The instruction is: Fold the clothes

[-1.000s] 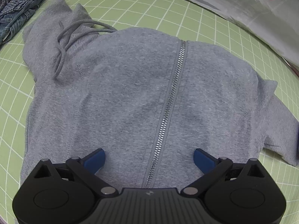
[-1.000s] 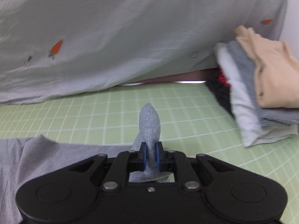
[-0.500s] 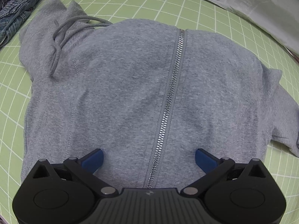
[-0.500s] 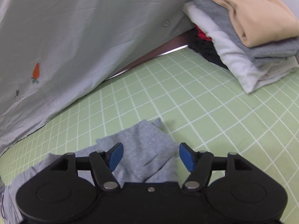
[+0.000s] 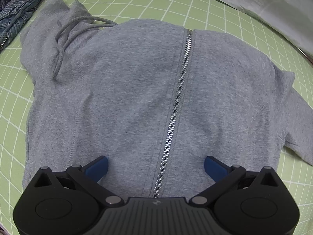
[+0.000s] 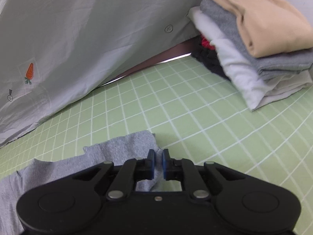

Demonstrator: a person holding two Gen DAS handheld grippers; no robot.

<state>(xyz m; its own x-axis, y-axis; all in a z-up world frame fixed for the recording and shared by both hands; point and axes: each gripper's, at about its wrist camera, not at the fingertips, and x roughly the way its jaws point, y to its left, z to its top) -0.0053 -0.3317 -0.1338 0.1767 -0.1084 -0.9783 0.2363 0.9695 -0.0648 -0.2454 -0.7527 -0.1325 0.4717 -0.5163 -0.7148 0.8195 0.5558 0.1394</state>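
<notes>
Left of the hoodie (image 5: 137,98), which lies zipped and face up on the green grid mat (image 5: 11,105), a heap of denim (image 5: 17,15) is cut off by the frame. Over the hoodie's body the left hand-held gripper (image 5: 156,165) hovers with fingers spread wide, holding nothing. At the hoodie's right sleeve (image 6: 121,152) the right hand-held gripper (image 6: 158,163) is nearly closed, but whether it pinches cloth is hidden, so I judge a sleeve fold is in hand, needing a firm hold on the cuff.
</notes>
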